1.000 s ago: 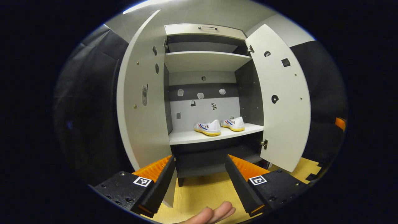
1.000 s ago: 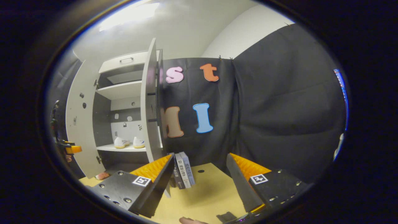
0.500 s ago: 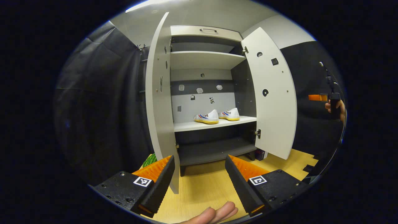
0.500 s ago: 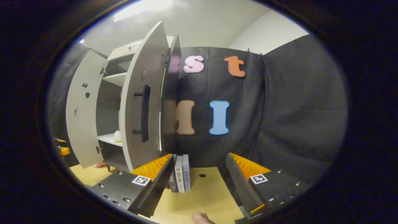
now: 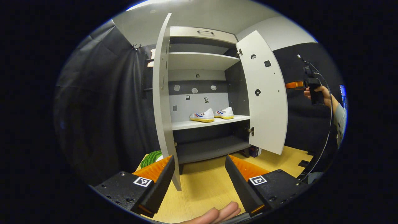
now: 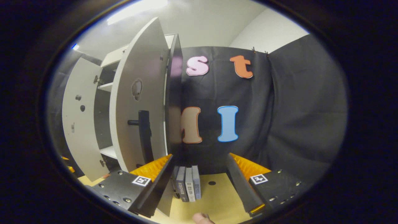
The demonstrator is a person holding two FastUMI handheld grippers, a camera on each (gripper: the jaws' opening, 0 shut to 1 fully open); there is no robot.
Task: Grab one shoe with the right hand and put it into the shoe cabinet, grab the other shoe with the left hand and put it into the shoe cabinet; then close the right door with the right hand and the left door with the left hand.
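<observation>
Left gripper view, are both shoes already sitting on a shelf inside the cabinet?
Yes, both shoes sit side by side on the middle shelf inside the open cabinet.

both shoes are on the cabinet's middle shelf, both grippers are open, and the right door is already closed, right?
Not quite: the right door is open, swung out from the cabinet, as the left gripper view shows. The rest holds: both shoes sit side by side on the middle shelf, and the left gripper and right gripper are both open, holding nothing.
</observation>
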